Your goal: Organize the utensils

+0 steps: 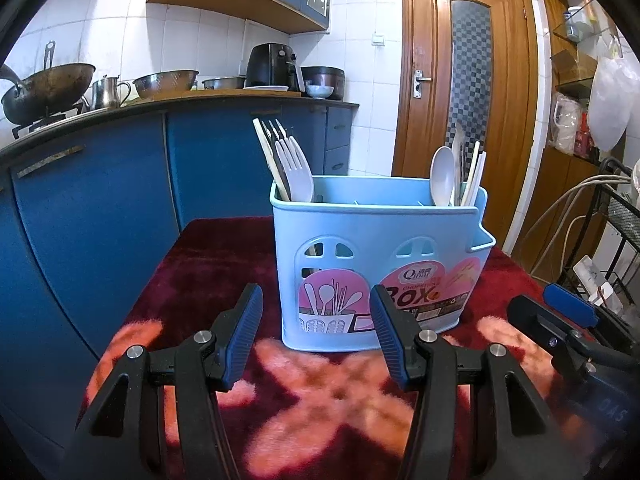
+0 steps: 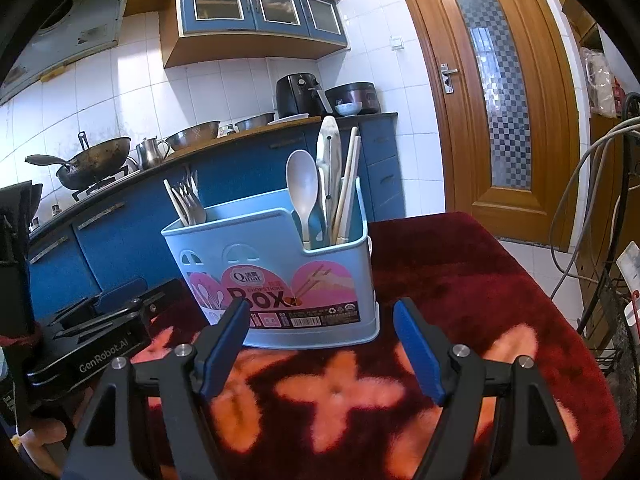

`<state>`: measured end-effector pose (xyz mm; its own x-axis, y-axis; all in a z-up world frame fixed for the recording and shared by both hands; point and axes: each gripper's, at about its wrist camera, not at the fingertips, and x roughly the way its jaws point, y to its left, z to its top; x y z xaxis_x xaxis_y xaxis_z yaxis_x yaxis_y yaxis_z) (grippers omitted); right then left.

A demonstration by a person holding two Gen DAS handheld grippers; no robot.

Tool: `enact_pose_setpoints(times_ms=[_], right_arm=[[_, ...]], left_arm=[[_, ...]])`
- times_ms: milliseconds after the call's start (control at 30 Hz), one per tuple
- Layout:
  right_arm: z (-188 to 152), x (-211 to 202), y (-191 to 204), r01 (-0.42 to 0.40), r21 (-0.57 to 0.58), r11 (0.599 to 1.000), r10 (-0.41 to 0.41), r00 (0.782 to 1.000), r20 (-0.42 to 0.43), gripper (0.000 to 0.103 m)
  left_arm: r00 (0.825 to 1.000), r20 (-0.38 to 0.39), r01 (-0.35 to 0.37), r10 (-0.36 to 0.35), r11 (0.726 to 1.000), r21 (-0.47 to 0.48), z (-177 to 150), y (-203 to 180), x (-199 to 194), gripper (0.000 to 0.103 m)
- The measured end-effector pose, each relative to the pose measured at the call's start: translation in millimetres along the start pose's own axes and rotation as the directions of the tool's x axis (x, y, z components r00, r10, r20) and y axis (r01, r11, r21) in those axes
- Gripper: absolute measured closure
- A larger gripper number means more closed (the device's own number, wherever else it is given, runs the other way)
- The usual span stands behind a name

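Red cloth bears light-blue utensil box.

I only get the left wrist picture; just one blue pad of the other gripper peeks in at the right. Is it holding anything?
Observer: No, the right gripper is open, nothing between its pads.
Operator: What is the tall pale thing behind the spoon?
Observer: A flat spatula with a small hole near its tip, standing in the blue box.
Operator: Any writing on my gripper?
Observer: The left gripper has GenRobot.AI lettering on its side.
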<state>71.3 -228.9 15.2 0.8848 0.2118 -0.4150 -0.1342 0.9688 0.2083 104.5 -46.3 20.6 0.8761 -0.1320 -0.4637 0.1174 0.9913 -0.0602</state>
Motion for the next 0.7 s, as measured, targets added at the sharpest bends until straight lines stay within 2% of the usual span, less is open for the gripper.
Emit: enact_pose_setpoints(times_ms=[700], right_arm=[[-0.4, 0.7, 0.1, -0.001, 0.0, 1.0, 0.001, 1.0, -0.001, 0.026]], left_arm=[[1.0, 0.007, -0.004, 0.004, 1.0, 0.005, 0.5, -0.2, -2.9, 0.046]])
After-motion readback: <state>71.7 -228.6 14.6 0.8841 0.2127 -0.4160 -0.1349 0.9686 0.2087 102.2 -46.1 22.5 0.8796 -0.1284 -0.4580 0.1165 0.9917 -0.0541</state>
